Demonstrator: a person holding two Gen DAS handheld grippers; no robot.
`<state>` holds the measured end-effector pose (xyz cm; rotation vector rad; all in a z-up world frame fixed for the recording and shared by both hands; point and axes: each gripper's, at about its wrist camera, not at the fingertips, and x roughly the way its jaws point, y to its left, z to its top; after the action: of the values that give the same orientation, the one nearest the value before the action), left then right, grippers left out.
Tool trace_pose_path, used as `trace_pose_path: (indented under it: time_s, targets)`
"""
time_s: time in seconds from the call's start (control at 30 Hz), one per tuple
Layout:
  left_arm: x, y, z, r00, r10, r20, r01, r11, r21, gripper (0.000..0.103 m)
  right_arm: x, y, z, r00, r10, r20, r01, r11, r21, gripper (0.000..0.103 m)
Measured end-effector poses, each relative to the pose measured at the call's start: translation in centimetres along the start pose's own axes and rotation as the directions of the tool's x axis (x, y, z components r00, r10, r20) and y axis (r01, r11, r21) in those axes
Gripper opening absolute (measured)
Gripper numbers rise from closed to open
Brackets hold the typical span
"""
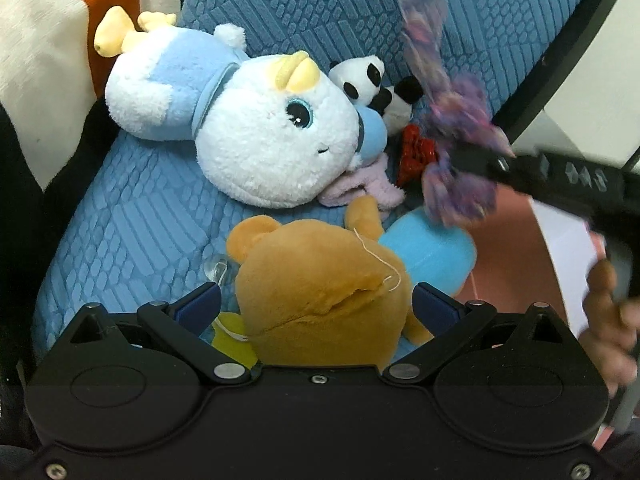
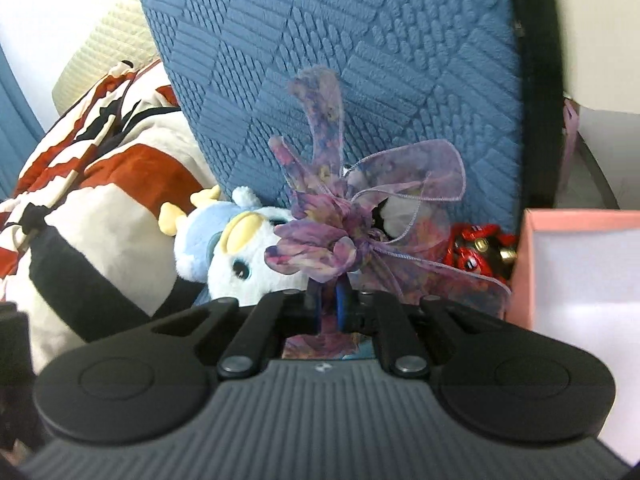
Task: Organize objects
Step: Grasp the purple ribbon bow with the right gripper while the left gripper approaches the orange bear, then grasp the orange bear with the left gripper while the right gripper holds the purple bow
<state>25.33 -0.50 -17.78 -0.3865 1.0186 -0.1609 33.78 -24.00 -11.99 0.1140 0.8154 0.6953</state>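
The right gripper has its jaws pinched narrow on a purple ribbon bow, which stands up from the blue fingertips in front of the blue quilted chair back. From the left wrist view the same bow is blurred at about two o'clock, clamped at the tip of the right gripper, which reaches in from three o'clock. The left gripper is spread wide around a brown teddy bear; its blue pads sit on either side of the bear's body, and whether they press on it cannot be told. At eleven o'clock from the bear lies a white and blue stuffed bird, with a small panda at its one o'clock. Red wrapped sweets lie beside a pink box at three o'clock.
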Motion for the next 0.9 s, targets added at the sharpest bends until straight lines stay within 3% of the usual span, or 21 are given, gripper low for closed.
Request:
trace_pose_path:
  time_s: [0.17,0.27,0.43,0.67,0.7,0.83,0.9]
  targets:
    - [-0.5,0.8,0.1,0.999,-0.032,0.004,0.032,0.998,-0.049,0.1,-2.5,2.4,-2.1,0.997,-0.078,0.025,0.08,0.992,-0.098,0.009]
    - [-0.8,1.4,0.2,0.999,-0.05,0.008,0.05,0.995,-0.088,0.099,-3.9,3.1,-3.7,0.995,-0.097,0.021,0.099,0.99,-0.098,0.009]
    - [-1.2,2.1,0.3,0.997,-0.069,0.022,0.071,0.99,-0.124,0.098,-5.6,5.3,-7.7,0.988,-0.152,-0.02,0.148,0.981,-0.122,0.01]
    - [-0.7,2.6,0.2,0.996,-0.087,-0.004,0.085,0.983,-0.164,0.095,-6.0,7.3,-11.9,0.98,-0.167,-0.105,0.152,0.979,-0.133,0.014]
    - [-0.6,2.7,0.2,0.996,-0.089,-0.008,0.087,0.981,-0.172,0.094,-5.9,7.6,-12.1,0.979,-0.17,-0.113,0.152,0.977,-0.147,0.016]
    - [-0.1,2.9,0.3,0.997,-0.08,-0.02,0.075,0.98,-0.182,0.093,-5.2,8.2,-12.5,0.972,-0.206,-0.112,0.18,0.963,-0.202,0.049]
    - [0.2,2.9,0.4,0.997,-0.076,-0.028,0.07,0.98,-0.187,0.093,-4.9,8.2,-12.8,0.967,-0.231,-0.111,0.203,0.955,-0.216,0.058]
